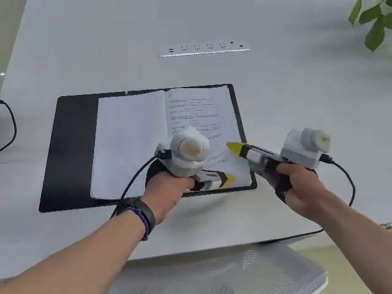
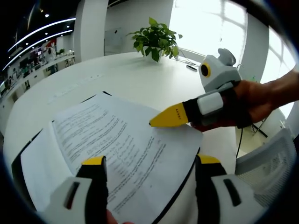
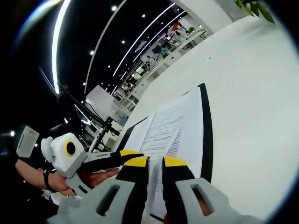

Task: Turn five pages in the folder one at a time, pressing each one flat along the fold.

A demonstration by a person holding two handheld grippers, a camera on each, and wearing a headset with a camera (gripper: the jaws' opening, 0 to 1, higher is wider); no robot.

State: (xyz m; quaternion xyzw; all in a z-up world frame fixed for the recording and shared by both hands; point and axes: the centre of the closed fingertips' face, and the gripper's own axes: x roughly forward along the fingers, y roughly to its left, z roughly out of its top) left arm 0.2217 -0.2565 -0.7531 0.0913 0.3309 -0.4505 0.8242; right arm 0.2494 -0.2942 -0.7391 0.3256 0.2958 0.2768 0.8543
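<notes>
While the white desk spreads wide under everything, the black folder lies open at the centre of my head view. A blank page sits on the 9 o'clock side of the fold and a printed page toward 3 o'clock, its text too small to read. My left claw gapes wide over that page's 5 o'clock corner, hiding it. At 3 o'clock of it, my right claw is pinched together; whether it touches paper I cannot tell.
</notes>
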